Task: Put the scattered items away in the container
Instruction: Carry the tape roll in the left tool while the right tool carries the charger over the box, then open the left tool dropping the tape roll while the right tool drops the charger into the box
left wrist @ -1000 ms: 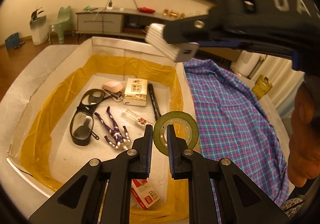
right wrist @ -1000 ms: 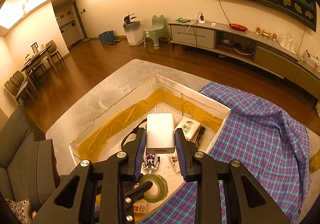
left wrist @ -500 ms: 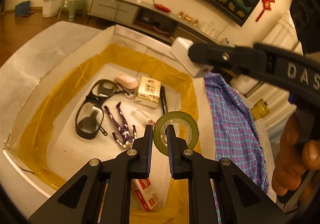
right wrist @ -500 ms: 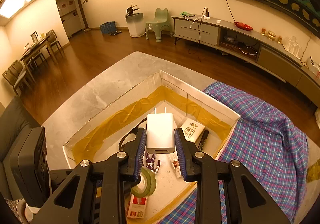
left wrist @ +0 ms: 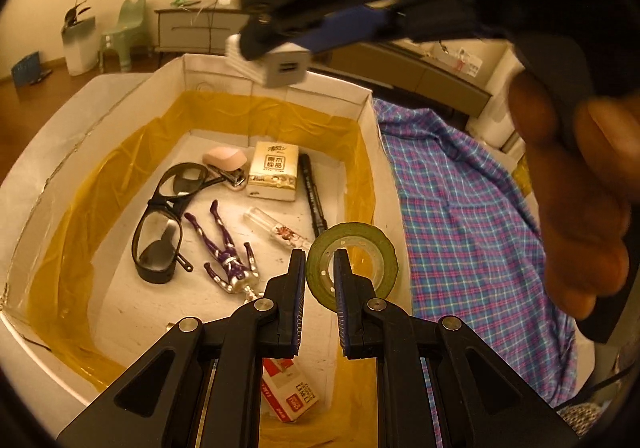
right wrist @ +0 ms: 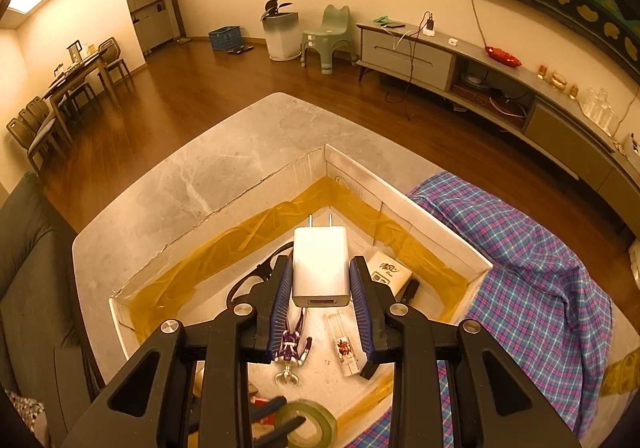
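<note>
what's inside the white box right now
Inside the box: glasses, purple figure, tissue pack, black marker, clear tube, pink stapler, red-white pack. Gripper arms hide part of the near floor.

Left gripper tilted downward, fingers clamped tight, right gripper angled downward, fingers partly closed, gripping

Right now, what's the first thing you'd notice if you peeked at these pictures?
Two grippers hang over a white box with yellow lining. The right gripper holds a white charger above the box, and the left gripper pinches a roll of green tape by its rim. Inside lie black glasses and a purple toy figure.
</note>
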Available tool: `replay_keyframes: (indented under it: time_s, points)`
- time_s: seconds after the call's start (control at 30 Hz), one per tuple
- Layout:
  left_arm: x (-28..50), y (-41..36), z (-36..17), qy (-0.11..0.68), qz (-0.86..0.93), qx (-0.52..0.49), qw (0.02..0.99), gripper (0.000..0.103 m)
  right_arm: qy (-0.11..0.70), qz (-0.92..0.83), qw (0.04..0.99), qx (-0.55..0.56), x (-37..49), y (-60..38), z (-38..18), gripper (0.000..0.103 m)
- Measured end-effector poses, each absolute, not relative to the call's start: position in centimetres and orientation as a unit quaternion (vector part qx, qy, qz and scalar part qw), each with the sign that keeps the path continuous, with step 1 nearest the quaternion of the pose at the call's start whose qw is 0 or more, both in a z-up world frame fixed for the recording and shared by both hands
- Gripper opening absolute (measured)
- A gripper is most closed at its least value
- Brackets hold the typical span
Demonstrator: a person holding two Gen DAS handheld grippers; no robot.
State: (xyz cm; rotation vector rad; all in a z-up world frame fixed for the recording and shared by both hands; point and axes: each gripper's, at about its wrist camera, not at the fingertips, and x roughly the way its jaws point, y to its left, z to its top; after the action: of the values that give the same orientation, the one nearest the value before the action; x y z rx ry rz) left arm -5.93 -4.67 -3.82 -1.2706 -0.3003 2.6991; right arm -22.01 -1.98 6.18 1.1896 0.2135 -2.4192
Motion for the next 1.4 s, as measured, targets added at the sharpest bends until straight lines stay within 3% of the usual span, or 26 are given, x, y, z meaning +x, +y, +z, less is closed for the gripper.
replay_keyframes:
  time_s: [0.3, 0.77, 0.8, 0.93, 1.03, 1.4]
  points:
    - [-6.7, -5.9, -4.7, -0.15, 0.883, -0.441, 0.055, 0.014, 0.08, -0.866, 0.225, 0.44, -24.7, -3.0, 5.5, 0.031]
    - [-6.8, -5.9, -5.2, -0.158, 0.876, -0.455, 0.038, 0.014, 0.14, -0.846, 0.229, 0.461, -29.0, -6.1, 3.8, 0.031]
    - [-6.8, -6.0, -5.2, -0.161, 0.875, -0.456, 0.038, 0.015, 0.146, -0.844, 0.228, 0.462, -29.3, -6.3, 3.5, 0.031]
    - [-6.6, -6.8, -5.1, -0.191, 0.87, -0.453, 0.03, 0.039, 0.174, -0.842, 0.226, 0.458, -30.4, -7.3, 2.3, 0.031]
    - [-6.3, -7.0, -4.9, -0.203, 0.869, -0.45, 0.029, 0.039, 0.194, -0.849, 0.212, 0.444, -30.9, -7.7, 1.6, 0.043]
    - [-5.0, -4.9, -3.6, -0.181, 0.881, -0.433, 0.049, 0.039, 0.165, -0.844, 0.216, 0.462, -30.2, -6.6, 1.0, 0.044]
